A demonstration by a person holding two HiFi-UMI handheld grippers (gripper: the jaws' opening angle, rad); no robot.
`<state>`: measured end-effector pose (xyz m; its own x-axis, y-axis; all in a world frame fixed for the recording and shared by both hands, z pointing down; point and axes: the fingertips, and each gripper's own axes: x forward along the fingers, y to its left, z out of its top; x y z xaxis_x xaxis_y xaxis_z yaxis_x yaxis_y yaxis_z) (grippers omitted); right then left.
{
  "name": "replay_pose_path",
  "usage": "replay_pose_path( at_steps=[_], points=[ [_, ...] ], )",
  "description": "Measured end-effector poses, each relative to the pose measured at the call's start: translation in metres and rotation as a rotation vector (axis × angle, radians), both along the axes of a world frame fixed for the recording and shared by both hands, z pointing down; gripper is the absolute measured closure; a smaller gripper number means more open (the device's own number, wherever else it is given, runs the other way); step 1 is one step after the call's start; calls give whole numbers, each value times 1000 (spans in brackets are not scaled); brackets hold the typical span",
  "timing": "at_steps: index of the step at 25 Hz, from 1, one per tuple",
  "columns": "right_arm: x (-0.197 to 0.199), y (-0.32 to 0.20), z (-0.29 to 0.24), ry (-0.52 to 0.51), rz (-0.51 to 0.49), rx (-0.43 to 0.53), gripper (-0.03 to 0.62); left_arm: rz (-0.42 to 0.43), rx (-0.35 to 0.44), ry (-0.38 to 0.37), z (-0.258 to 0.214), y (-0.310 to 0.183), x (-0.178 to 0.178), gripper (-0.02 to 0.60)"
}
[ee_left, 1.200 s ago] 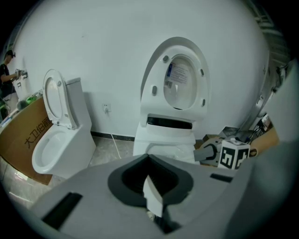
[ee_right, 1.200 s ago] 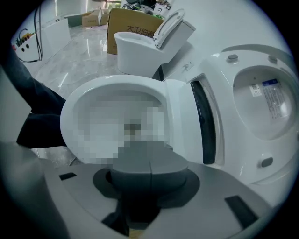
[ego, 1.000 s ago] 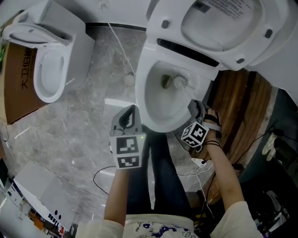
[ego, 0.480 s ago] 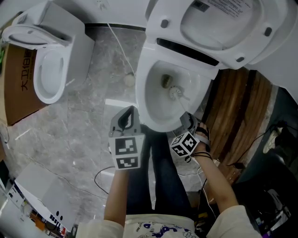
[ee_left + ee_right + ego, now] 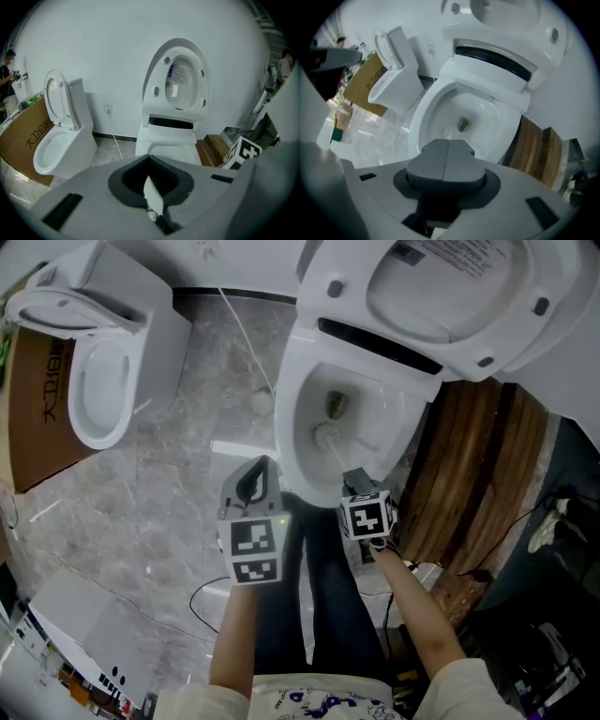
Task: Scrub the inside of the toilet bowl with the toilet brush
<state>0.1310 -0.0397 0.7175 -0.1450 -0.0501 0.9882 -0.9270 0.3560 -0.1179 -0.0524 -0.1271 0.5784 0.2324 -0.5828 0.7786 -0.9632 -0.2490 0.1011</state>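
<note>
The grasped end of the toilet brush (image 5: 325, 434) handle is hidden beneath the right gripper (image 5: 355, 481). In the right gripper view, the brush is almost wholly covered by the pressed-together jaws. Beyond the gripper, the raised lid (image 5: 450, 287) is cut off by the upper edge.

Well to the left of my left tongs (image 5: 261, 467), a second toilet (image 5: 98, 381) stands with its lid up and a cardboard box (image 5: 37, 399) just beside it. To the right of my right tongs (image 5: 349, 478) lies a wood board (image 5: 478, 474). A white cord (image 5: 246, 338) crosses the marble floor (image 5: 178, 484) ahead of my left tongs.
</note>
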Motion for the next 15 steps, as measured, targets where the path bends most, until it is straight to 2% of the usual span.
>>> replay_pose_path(
  at_steps=[9, 15],
  points=[
    [-19, -43, 6, -147, 516, -30, 425, -18, -1, 4, 1, -1, 0, 580],
    [-17, -82, 7, -239, 761, -12, 425, -3, -4, 8, 4, -2, 8, 580]
  ],
)
